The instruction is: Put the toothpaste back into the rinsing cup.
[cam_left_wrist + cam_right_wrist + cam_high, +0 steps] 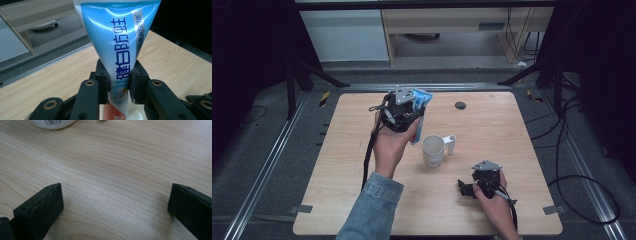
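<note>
A blue and white toothpaste tube [120, 37] stands upright with its wide crimped end up, and my left gripper [118, 82] is shut on its lower part. In the high view the left gripper [413, 117] holds the tube [421, 98] above the table, just left of a white mug [432, 150]. The mug's white rim [137, 114] shows right below the tube's lower end. My right gripper [464, 188] rests low on the table, right of and nearer than the mug. Its jaws [115, 202] stand wide apart over bare wood, with the mug's base [53, 123] farther ahead.
The wooden table [492, 125] has a dark round cable hole [460, 105] near its far edge. Black frame struts and cables stand around the table, and a pale cabinet [344, 35] is behind it.
</note>
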Available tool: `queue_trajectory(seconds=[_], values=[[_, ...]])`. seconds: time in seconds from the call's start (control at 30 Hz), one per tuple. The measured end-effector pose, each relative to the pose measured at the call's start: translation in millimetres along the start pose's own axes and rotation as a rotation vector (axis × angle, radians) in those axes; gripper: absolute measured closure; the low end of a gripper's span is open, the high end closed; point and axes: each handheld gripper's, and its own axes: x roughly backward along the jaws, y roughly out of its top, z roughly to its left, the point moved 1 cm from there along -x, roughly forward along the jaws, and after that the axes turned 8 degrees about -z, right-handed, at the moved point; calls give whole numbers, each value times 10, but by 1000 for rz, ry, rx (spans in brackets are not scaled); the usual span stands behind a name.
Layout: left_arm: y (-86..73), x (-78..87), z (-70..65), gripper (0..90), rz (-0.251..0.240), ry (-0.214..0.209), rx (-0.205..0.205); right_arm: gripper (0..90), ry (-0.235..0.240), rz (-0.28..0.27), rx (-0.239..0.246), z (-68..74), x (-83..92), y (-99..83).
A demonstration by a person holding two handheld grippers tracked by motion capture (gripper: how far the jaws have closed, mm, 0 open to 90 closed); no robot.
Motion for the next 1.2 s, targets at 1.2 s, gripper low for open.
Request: queue_trajectory(seconds=[1.2], values=[[157,81,-176,721,-102,0,13,4,3,-1,-3,2,1,0]])
